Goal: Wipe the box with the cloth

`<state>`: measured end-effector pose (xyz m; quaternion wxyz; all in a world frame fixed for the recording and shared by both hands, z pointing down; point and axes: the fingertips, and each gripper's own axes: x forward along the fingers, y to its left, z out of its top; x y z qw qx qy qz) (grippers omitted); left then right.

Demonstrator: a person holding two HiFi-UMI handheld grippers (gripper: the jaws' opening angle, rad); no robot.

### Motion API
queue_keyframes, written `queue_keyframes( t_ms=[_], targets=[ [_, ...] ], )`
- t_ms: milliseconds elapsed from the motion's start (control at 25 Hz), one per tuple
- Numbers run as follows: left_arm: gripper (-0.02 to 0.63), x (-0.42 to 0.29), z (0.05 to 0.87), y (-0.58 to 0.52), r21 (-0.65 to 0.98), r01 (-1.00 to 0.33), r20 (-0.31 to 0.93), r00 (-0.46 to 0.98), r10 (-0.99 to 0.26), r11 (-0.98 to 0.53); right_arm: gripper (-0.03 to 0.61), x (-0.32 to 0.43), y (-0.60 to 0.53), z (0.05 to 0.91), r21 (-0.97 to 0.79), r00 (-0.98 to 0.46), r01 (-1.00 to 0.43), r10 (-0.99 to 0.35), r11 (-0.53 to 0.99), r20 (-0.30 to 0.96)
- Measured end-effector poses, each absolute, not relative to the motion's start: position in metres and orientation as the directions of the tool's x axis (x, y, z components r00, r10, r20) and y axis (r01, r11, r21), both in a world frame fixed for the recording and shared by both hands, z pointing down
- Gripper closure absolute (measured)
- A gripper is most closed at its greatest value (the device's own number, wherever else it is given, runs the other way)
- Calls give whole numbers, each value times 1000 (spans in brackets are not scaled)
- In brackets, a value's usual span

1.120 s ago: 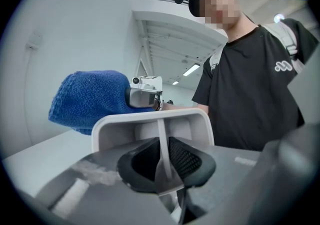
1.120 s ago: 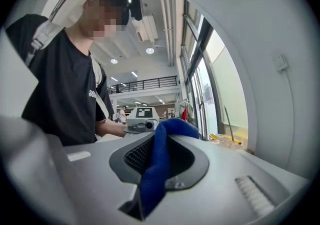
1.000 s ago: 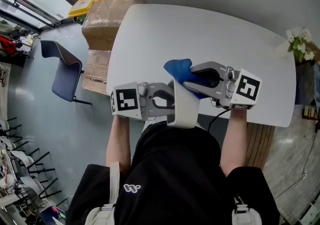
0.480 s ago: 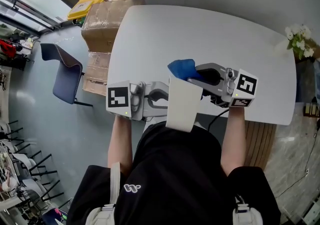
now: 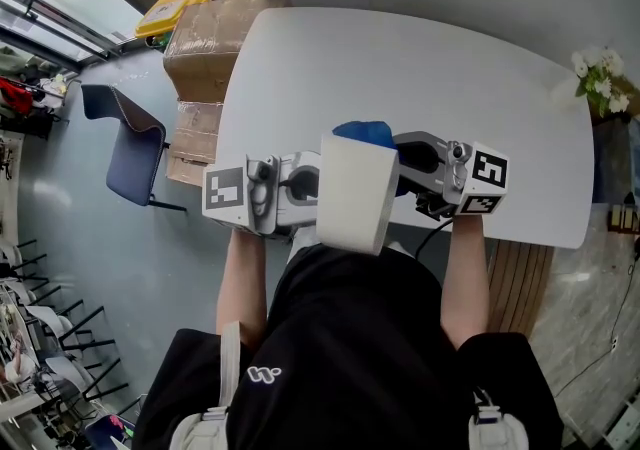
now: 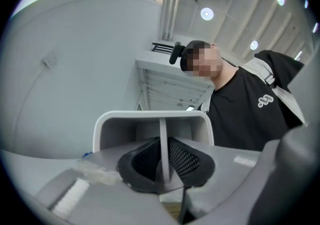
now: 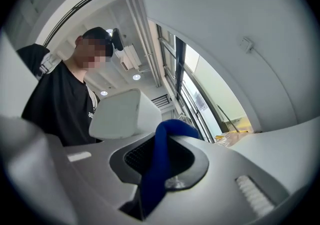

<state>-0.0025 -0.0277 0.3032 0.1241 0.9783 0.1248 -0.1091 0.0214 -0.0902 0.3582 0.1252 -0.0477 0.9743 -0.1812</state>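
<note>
A: What is seen nearest the body?

B: A white box point(image 5: 355, 193) is held up over the near edge of the white table point(image 5: 430, 68). It is gripped by the left gripper point(image 6: 162, 169), whose jaws are closed down on one thin wall of it (the box's open side is turned toward that gripper's camera).

A: And the other claw?

B: The right gripper point(image 7: 157, 169) is clamped tight on the blue cloth point(image 7: 162, 144), a fold of which is bunched up above the jaw tips. From the head view the cloth is seen just past the box's far edge. Whether the two are touching cannot be told.

A: What is found farther off?

B: White flowers point(image 5: 598, 83) are seen at the table's far right corner. Beyond its left edge, cardboard cartons point(image 5: 200, 48) are stacked on the floor, and a dark blue chair point(image 5: 130, 153) is placed near them.
</note>
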Motion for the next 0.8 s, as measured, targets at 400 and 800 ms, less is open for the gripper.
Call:
queue_keyframes(
  t_ms=[400,800],
  targets=[
    [561,-18,305,-68,226,97,-265,964,35,-969,525,8,-68,363,-372,-969,-15,-105,928,-223],
    [561,-35,313,-100,284,-53,-257,958,-130,-957,525,0,-41,349,-312,-976,36,-33,950,-214]
  ],
)
